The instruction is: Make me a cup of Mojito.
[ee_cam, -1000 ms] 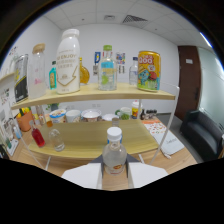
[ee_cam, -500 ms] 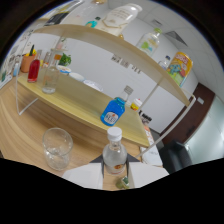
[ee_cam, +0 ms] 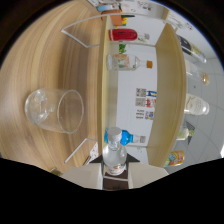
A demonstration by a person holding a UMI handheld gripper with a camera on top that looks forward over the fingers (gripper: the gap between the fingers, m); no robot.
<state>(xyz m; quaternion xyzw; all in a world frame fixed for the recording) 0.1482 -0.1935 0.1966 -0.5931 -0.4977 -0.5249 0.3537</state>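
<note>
My gripper is shut on a small clear bottle with a white cap; the white fingers press on it from both sides. The whole scene appears rolled about a quarter turn, so the bottle is tipped well over relative to the table. An empty clear glass stands on the wooden table, ahead of the bottle's cap and off to one side. No liquid shows leaving the capped bottle.
A two-tier wooden shelf with white wire legs stands beyond the glass. It carries a red bottle, a clear bottle, a blue-labelled bottle, a white bottle and an orange can.
The gripper has kept rolling with the bottle, from upright to about a quarter turn over. The glass now lies closer, ahead of the cap.
</note>
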